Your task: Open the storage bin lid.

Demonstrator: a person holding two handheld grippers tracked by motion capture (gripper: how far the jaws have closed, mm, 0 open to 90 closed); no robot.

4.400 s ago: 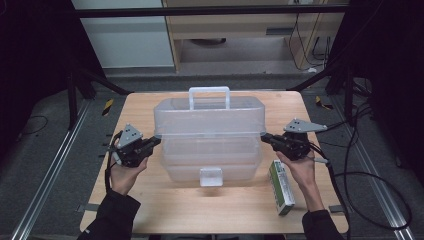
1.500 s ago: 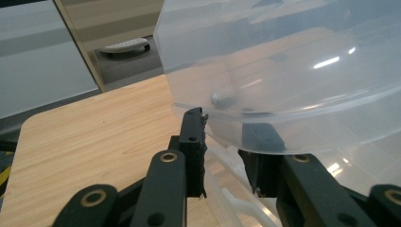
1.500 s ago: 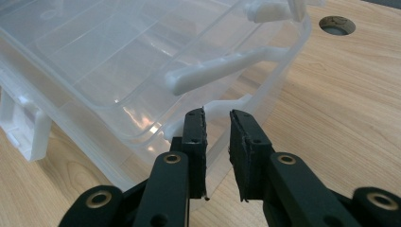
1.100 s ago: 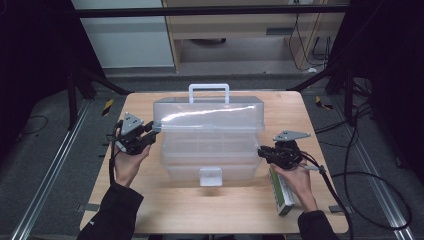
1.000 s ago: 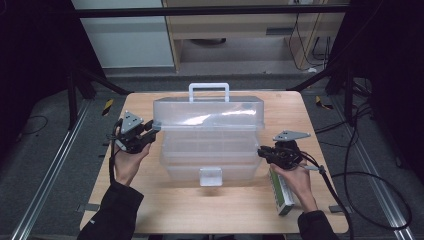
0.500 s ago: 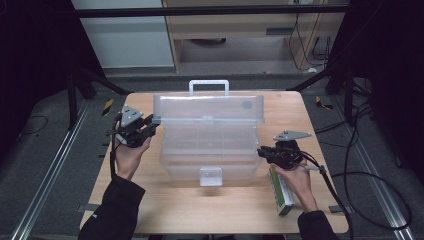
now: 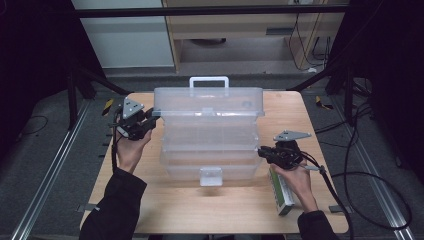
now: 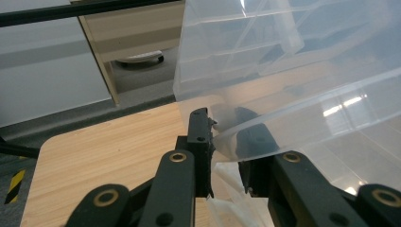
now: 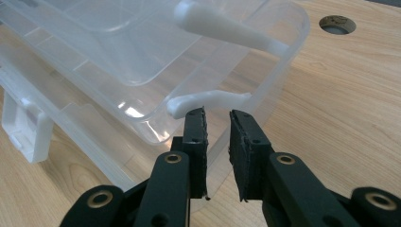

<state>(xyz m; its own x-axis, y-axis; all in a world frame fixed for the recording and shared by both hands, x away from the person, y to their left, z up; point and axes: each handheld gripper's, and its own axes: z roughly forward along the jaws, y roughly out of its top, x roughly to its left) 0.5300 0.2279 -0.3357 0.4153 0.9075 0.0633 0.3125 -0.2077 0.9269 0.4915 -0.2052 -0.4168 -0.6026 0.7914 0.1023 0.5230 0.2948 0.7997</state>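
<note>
Overhead first: one clear plastic storage box [image 7: 209, 135] sits mid-bench [image 7: 170, 210], its lid [image 7: 208, 101] raised toward the far side with one white handle [image 7: 208, 80] on top and one white latch [image 7: 210, 176] at the near front. One green-and-white carton [image 7: 281, 190] lies on the bench by the box's right near corner. Two hand-held grippers, one per hand. Left hand-held gripper [image 7: 153, 115] is at the lid's left end, jaws on its edge. Right hand-held gripper [image 7: 260, 151] sits at the box's right side wall, touching or just beside it; can't tell which from this view. Its hand rests partly over the carton.

Left gripper view: left hand-held gripper [image 8: 223, 142] has its jaws narrowly parted, pinching the clear lid [image 8: 302, 85] rim between them; the rim runs across the gap and one jaw shows blurred through the plastic. Wood bench [image 8: 104, 146] lies below.

Right gripper view: right hand-held gripper [image 9: 217, 124] has its jaws slightly spread, a small gap between them and nothing gripped. The tips sit right at the box's [image 9: 142, 71] rounded corner, just below a white hinge arm [image 9: 208, 100]; a second white arm [image 9: 227, 28] shows higher up. One round hole [image 9: 337, 24] is in the bench [image 9: 340, 113] top. Latch [image 9: 23, 130] is visible at the left.
</note>
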